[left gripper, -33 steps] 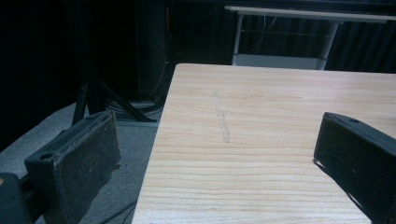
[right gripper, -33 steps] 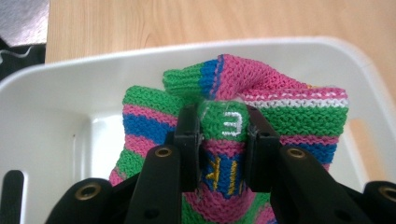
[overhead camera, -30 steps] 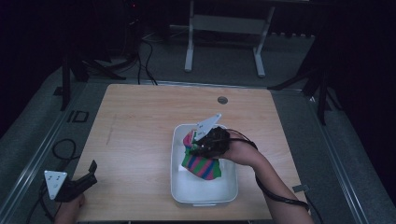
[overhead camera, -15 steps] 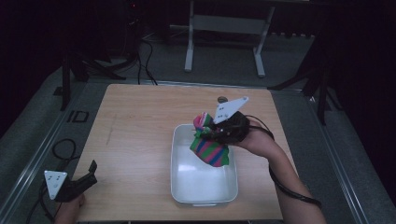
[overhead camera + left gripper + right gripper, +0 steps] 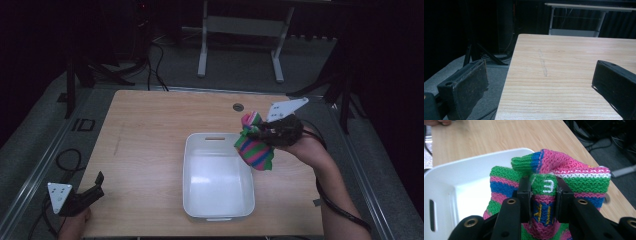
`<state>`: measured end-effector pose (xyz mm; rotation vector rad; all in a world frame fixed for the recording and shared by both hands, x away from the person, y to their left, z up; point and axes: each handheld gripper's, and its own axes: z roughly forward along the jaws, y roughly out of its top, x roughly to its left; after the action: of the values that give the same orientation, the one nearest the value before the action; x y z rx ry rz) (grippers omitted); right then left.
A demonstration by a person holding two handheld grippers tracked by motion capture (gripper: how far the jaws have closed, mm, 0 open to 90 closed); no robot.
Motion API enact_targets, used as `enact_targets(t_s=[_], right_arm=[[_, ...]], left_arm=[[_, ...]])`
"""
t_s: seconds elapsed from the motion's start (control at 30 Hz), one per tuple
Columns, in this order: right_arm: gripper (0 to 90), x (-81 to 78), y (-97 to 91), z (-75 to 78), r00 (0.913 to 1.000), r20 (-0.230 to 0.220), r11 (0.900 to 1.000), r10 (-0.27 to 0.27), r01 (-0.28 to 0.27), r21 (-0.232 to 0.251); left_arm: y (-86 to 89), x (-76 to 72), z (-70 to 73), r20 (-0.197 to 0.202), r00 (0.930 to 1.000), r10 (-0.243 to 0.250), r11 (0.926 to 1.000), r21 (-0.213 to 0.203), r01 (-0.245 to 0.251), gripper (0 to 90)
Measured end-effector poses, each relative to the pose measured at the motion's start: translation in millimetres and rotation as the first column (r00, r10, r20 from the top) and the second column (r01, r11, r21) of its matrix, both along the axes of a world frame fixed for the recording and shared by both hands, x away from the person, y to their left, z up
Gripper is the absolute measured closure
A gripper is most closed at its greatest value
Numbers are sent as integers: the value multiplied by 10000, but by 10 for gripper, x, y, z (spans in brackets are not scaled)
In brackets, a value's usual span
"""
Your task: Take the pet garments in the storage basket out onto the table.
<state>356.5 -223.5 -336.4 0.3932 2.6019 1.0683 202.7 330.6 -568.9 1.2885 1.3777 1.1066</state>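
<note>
A knitted piece with green, pink and blue stripes (image 5: 256, 150) hangs in the air over the far right corner of the white tub (image 5: 192, 195). My right gripper (image 5: 252, 134) is shut on a fold of it. In the right gripper view the two black jaws pinch the knitted piece (image 5: 579, 177) at the right gripper (image 5: 543, 195), with the tub (image 5: 456, 170) below and to the left. My left gripper (image 5: 95, 186) rests near the table's front left corner. In the left gripper view the left gripper (image 5: 541, 82) stands open over bare wood, its jaws wide apart.
The wooden table (image 5: 145, 135) has a round cable hole (image 5: 238, 107) at the back. Its left edge (image 5: 507, 75) drops to grey floor with cables. A stand with white legs (image 5: 240, 45) is behind the table.
My right gripper has lifted the knitted piece out of the tub and carried it up, back and to the right. The left gripper has stayed put.
</note>
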Motion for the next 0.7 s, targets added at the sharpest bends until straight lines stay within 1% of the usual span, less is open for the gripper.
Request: enact_targets(t_s=[0.1,0.23,0.3,0.33,0.4,0.47,0.53,0.57,0.67,0.7], right_arm=[[707,19,-170,-31,9988,48,9988,-484,484,37],[707,52,-372,-91,9944,-80,9944,-1051,1052,103],[707,65,-460,-114,9918,-112,9919,-1270,1271,66],[707,65,-460,-114,9918,-112,9919,-1270,1271,66],[706,74,-574,-134,9880,-173,9880,-1535,1537,145],[706,85,-640,-151,9839,-234,9838,-1773,1778,239],[706,102,-692,-187,9808,-262,9808,-1933,1939,221],[706,102,-692,-187,9808,-262,9808,-1933,1939,221],[706,143,-744,-283,9738,-252,9738,-2258,2264,223],[705,159,-752,-315,9718,-330,9718,-2334,2343,265]], left_arm=[[-1,0,0,3,10000,3,10000,-3,-3,9],[-3,1,0,-2,10000,8,10000,3,-8,9],[-2,0,0,-6,10000,6,10000,-6,-6,9],[-2,0,0,-6,10000,6,10000,-6,-6,9],[0,0,0,-12,10000,8,10000,-13,-8,9],[0,1,0,-12,10000,-3,10000,-9,3,9],[0,1,0,-12,10000,-4,10000,-10,4,9],[0,1,0,-12,10000,-4,10000,-10,4,9],[-1,1,0,-10,10000,4,10000,-2,-4,9],[-1,1,-1,-10,10000,7,10000,-1,-7,9]])
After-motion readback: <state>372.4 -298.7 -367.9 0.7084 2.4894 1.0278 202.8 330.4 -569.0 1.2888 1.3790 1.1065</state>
